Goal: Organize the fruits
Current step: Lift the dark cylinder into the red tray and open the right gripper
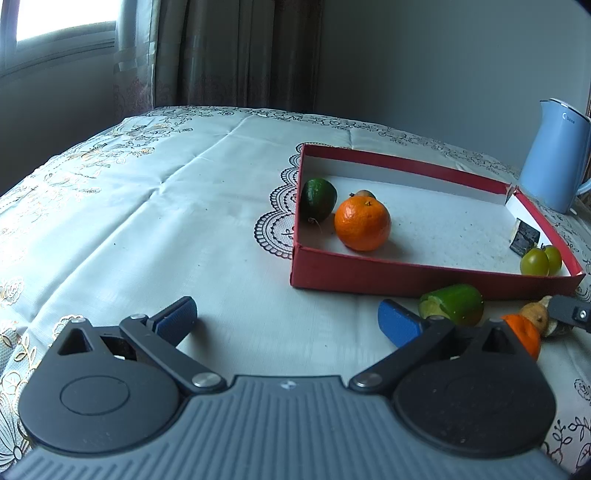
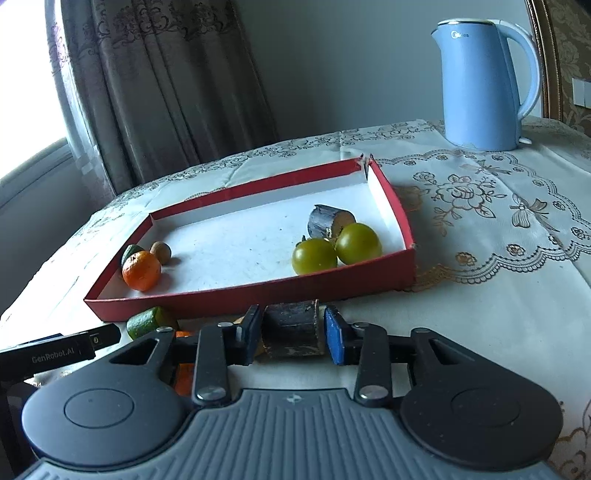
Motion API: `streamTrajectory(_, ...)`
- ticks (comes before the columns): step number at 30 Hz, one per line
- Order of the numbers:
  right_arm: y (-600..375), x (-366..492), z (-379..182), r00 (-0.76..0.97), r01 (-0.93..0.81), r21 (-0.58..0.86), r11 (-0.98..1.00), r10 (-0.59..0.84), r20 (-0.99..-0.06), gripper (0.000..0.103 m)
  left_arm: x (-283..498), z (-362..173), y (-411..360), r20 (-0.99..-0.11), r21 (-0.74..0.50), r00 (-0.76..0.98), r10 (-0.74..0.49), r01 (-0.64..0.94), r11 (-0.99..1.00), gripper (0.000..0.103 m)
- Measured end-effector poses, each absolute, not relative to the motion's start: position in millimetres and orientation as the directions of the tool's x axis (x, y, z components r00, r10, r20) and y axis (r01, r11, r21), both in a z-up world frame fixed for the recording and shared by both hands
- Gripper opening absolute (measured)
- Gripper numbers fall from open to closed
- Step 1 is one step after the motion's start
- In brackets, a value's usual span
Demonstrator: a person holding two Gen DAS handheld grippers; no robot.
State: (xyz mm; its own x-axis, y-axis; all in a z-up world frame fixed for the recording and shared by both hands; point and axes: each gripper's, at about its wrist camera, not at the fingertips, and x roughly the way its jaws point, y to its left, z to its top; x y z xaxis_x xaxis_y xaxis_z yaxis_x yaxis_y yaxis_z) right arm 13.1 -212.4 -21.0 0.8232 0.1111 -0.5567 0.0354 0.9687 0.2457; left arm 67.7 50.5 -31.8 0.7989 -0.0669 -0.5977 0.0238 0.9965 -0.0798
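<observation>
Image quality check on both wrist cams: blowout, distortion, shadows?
Left wrist: window blown out at top left, strong fisheye bend and dark corners, soft shadow right of the orange. Right wrist: window overexposed at left, kettle bowed, near claw slightly soft.

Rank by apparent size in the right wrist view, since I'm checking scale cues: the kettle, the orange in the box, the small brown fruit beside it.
1. Blue kettle
2. Orange
3. Small brown fruit
The kettle stands farthest, yet looks largest.
</observation>
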Motion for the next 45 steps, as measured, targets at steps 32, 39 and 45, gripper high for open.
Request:
streamTrajectory(32, -212.7, -6.3, -12.5, 0.838, 0.031, 0.035, 0.999, -0.007, -0.545, 0.033, 67.9, -31.9, 51.7, -0.595, -0.089, 0.800, -0.072, 0.024, 0.996, 0.103)
streamTrajectory(39, -212.8, -6.6, -8.0, 0.846, 0.033, 0.016, 0.999, -0.019, -0.533, 0.033, 67.8, -31.9, 51.5, -0.595, -0.089, 0.800, -0.072, 0.024, 0.996, 0.103)
streamTrajectory(45, -210.2, -5.9, -6.4, 0.847, 0.025, 0.001, 1.000, -0.021, -0.531, 0.033, 67.8, -31.9, 51.1, -0.596, -0.087, 0.800, -0.071, 0.024, 0.996, 0.103)
